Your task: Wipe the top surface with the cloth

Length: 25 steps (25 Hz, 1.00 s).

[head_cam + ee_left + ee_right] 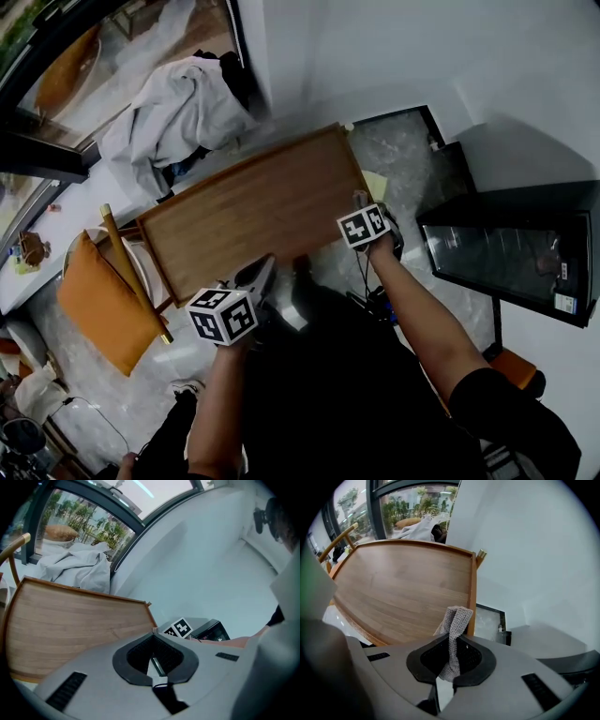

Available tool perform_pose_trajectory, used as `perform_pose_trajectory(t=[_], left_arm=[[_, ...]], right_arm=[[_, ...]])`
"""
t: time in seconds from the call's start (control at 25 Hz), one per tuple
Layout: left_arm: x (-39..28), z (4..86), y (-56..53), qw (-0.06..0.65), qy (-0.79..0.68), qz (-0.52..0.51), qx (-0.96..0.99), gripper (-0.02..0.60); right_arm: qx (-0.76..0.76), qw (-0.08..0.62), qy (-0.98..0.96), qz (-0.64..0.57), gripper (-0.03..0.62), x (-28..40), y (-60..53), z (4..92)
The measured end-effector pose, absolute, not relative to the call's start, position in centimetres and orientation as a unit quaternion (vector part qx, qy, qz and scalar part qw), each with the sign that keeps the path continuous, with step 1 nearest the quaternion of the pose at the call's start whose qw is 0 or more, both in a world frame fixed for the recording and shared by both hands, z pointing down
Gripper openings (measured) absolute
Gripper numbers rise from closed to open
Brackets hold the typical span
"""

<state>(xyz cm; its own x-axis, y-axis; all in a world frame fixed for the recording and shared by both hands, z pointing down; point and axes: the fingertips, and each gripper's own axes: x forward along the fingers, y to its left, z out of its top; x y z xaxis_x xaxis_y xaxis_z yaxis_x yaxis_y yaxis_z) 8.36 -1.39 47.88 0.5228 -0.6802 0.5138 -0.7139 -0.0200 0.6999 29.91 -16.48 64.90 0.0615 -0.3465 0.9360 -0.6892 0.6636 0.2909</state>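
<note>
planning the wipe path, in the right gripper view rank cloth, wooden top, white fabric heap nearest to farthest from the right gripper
1. cloth, pinched in the jaws.
2. wooden top, just ahead, left.
3. white fabric heap, beyond the far edge.

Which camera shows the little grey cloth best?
The right gripper view. There the cloth stands close up, pinched in the right tool, in front of the wooden top. The head view shows at most a tiny grey bit beside that tool; the left gripper view shows no cloth.
</note>
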Motion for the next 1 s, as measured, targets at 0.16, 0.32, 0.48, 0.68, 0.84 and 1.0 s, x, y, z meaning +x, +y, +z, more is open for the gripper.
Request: perform_pose_trajectory(t=[0.16,0.32,0.48,0.68,0.84,1.0], left_arm=[[6.8,48.4,-0.7,0.504,-0.502,0.014,0.703,0.011],[5.0,47.9,-0.1,0.5,-0.519,0.006,0.693,0.011],[2.6,46.4,-0.1,0.484,-0.542,-0.011,0.687,0.011],[0.2,41.9,-1.2,0.444,-0.556,-0.057,0.701,0.011],[-1.7,36.3,-1.9,0.373,-0.568,-0.097,0.727,0.01],[-3.1,31.0,-1.4,0.305,-0.576,-0.128,0.748,0.009]], right_arm=[[0.397,0.62,-0.659,0.155,0.037,30.0,-16.7,65.1],[0.361,0.562,-0.729,0.151,0.037,26.2,-17.4,62.4],[0.267,0.435,-0.846,0.152,0.037,18.2,-17.0,55.3],[0.124,0.285,-0.938,0.153,0.037,9.7,-14.5,43.6],[0.057,0.174,-0.972,0.145,0.037,6.2,-13.3,34.0],[0.031,0.065,-0.986,0.151,0.037,6.1,-12.8,25.0]])
